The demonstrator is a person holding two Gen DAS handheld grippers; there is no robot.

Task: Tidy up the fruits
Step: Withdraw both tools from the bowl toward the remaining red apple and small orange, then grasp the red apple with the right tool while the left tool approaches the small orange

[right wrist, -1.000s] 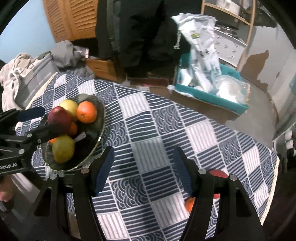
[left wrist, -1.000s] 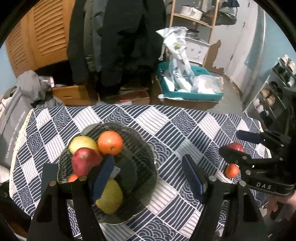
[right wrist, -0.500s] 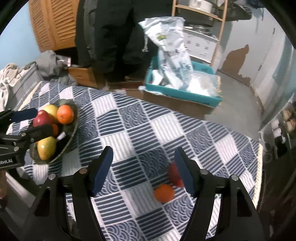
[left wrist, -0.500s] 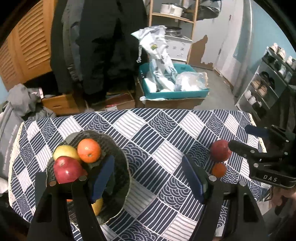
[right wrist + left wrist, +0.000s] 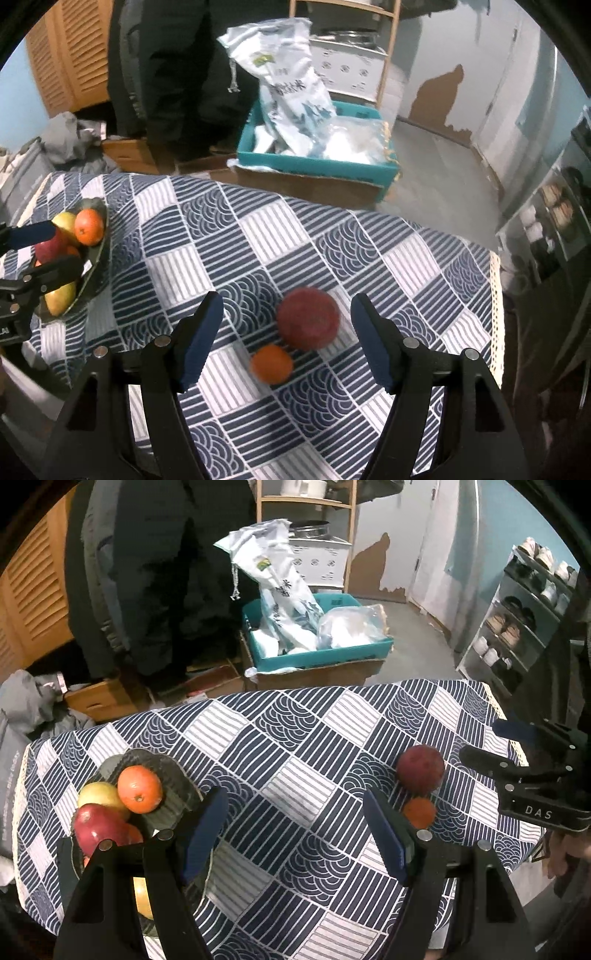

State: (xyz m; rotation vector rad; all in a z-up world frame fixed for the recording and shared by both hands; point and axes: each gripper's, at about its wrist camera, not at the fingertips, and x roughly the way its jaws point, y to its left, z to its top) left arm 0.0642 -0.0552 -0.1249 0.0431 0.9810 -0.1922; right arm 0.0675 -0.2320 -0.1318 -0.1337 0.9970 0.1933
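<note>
A dark glass bowl (image 5: 155, 757) at the table's left holds an orange (image 5: 139, 789), a yellow apple (image 5: 99, 793), a red apple (image 5: 98, 829) and a yellow pear (image 5: 142, 899). My left gripper (image 5: 295, 830) is open over bare tablecloth just right of the bowl. A loose red apple (image 5: 308, 317) and a small orange (image 5: 272, 363) lie touching on the cloth at the right. My right gripper (image 5: 286, 341) hovers above them; its jaws are opening, with both fruits framed between the fingers and the pads off them. The left view shows that apple (image 5: 420, 770) too.
The tablecloth's lace edge (image 5: 495, 295) runs close on the right. Beyond the far edge, a teal crate (image 5: 317, 657) of white bags sits on a cardboard box. A shoe rack (image 5: 517, 620) stands at right, dark coats (image 5: 155, 572) hang at back.
Both grippers moved right across the table. The bowl slid to the left of each view. The loose apple and small orange came between the right fingers, which stand a little wider.
</note>
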